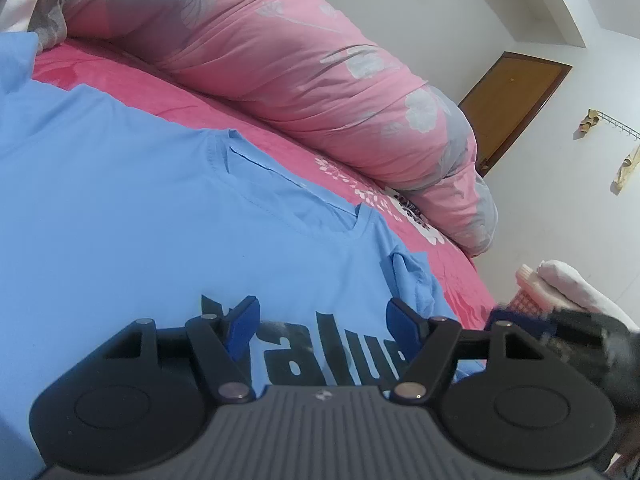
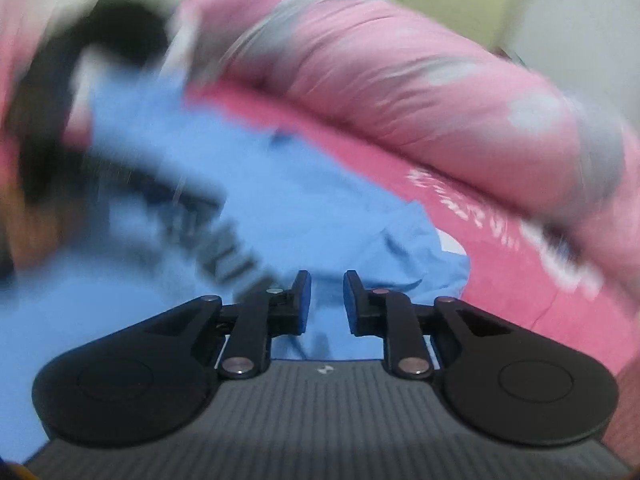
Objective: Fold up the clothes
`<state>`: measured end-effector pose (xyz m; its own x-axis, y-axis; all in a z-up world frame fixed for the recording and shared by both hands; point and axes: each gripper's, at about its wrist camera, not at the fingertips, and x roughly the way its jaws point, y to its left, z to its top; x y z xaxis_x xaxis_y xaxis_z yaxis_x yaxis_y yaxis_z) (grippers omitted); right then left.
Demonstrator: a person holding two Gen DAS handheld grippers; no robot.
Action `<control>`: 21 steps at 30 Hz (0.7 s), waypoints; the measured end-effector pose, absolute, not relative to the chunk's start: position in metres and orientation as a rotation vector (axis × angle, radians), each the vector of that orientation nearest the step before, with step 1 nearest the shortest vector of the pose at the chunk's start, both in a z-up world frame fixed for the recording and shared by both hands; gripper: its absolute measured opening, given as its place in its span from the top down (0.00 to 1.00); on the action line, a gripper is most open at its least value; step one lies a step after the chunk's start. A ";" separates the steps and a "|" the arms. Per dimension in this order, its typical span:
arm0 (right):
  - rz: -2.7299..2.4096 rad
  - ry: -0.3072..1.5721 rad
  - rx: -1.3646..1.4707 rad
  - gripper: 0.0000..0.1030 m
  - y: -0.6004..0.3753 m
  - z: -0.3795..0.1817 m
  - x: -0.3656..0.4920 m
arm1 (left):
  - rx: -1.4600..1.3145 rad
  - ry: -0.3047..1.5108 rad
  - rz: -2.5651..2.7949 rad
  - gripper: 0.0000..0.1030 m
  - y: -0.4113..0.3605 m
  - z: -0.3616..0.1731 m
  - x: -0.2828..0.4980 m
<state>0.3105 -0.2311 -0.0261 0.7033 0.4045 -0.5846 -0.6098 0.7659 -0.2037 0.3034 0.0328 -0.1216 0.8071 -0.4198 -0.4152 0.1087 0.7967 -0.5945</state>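
Note:
A light blue T-shirt [image 1: 120,208] with dark lettering lies spread face up on the pink bed sheet [image 1: 224,116], its V-neck pointing toward the quilt. My left gripper [image 1: 322,326] hovers open over the lettering, nothing between its blue pads. At the right edge of the left wrist view the other gripper [image 1: 560,332] shows as a dark blur by the shirt's short sleeve [image 1: 412,280]. The right wrist view is smeared by motion: my right gripper [image 2: 327,304] stands open, its pads a small gap apart, above the blue shirt [image 2: 240,184] near its sleeve.
A rolled pink quilt [image 1: 304,64] with grey flowers lies along the far side of the bed. Beyond the bed's end are white folded cloth [image 1: 576,292], a brown door [image 1: 516,96] and a wall rack [image 1: 616,124].

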 end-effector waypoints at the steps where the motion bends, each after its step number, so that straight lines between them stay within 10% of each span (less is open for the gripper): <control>1: 0.555 0.576 -0.347 0.77 -0.234 -0.029 0.323 | -0.585 0.566 -0.301 0.31 0.033 -0.122 0.304; 10: 0.298 0.837 0.163 0.72 -0.261 -0.052 0.436 | -0.583 0.560 -0.308 0.30 0.031 -0.124 0.304; 21: 0.591 0.591 0.469 0.70 -0.269 -0.033 0.397 | -0.599 0.554 -0.316 0.30 0.033 -0.127 0.303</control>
